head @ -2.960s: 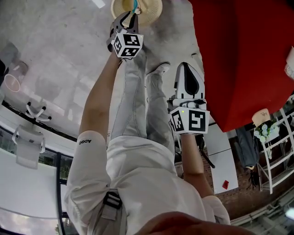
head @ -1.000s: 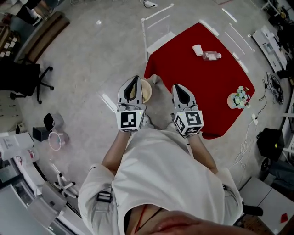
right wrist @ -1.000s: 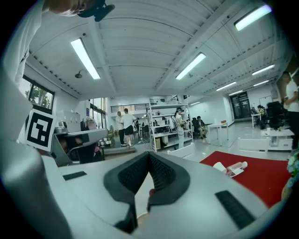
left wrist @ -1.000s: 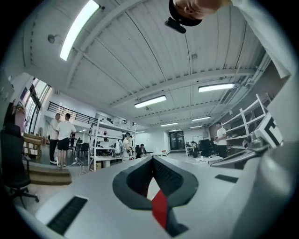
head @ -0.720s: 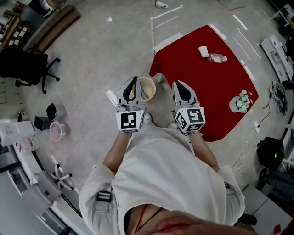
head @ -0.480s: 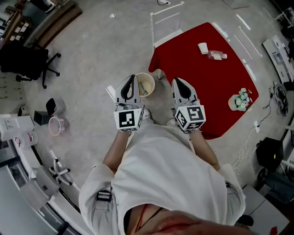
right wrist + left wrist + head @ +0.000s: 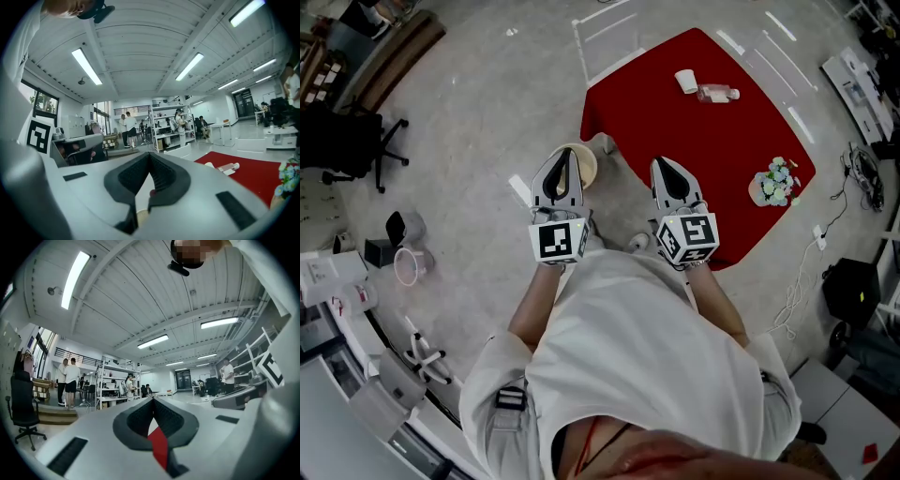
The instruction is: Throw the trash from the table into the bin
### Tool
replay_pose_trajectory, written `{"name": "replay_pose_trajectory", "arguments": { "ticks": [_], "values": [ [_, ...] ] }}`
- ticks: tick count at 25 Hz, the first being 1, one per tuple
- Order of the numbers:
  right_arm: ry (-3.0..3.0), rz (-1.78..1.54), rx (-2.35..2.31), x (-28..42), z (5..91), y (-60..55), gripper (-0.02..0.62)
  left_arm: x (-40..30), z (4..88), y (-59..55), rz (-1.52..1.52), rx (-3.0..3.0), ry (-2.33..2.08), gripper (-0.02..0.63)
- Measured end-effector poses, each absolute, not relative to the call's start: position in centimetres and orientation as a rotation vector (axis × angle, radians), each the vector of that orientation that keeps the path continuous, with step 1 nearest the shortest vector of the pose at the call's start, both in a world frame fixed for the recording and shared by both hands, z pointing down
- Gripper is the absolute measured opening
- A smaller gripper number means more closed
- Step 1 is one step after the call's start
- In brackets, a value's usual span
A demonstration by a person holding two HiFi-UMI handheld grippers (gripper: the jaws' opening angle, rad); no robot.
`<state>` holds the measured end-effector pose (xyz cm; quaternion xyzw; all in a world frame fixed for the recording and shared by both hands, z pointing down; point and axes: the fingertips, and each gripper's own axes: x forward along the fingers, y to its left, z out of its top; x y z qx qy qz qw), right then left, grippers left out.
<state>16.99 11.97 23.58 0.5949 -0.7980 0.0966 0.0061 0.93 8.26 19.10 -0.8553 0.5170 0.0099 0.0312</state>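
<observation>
A round red table (image 7: 727, 141) stands ahead and to the right. On its far part lie a white paper cup (image 7: 685, 81) and a clear plastic bottle (image 7: 715, 93); the right gripper view shows the cup (image 7: 209, 165) and the bottle (image 7: 228, 167) too. The cream bin (image 7: 582, 165) sits on the floor beside the table, half hidden under my left gripper (image 7: 562, 153). My left gripper (image 7: 152, 401) is shut and empty, pointing level. My right gripper (image 7: 666, 163) (image 7: 149, 157) is likewise shut with nothing in it, beside the left one near the table's edge.
A pot of flowers (image 7: 773, 183) stands on the table's right side. A white chair (image 7: 605, 42) is behind the table, a black office chair (image 7: 356, 150) at far left. A pink-rimmed pail (image 7: 408, 265) and cables (image 7: 797, 300) lie on the floor. People stand by shelves (image 7: 126, 129).
Three seconds ago my left gripper hung right over the bin. Over the last second both grippers stay side by side while the table and bin slide left in the head view.
</observation>
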Motion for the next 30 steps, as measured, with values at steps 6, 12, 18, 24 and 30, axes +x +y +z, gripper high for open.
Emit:
{"name": "replay_pose_trajectory", "arguments": {
  "ticks": [6,12,18,24,30],
  "values": [
    [-2.429,0.333,1.957,21.8,24.4,13.2,0.007,6.2,19.9,8.5,0.004,-2.696,1.495,0.005],
    [-2.354,0.360,2.075,27.1,25.4,15.1,0.007,12.1,20.9,9.1,-0.032,-2.757,1.366,0.006],
    [-2.218,0.409,2.227,33.0,26.8,17.5,0.007,18.1,21.6,9.5,-0.062,-2.813,1.217,0.006],
    [-2.066,0.453,2.360,37.8,28.1,19.7,0.008,22.7,22.6,9.9,-0.091,-2.878,1.092,0.006],
    [-1.909,0.523,2.451,42.0,30.2,20.1,0.007,26.8,22.5,8.5,-0.023,-2.924,0.978,0.006]
  ]
}}
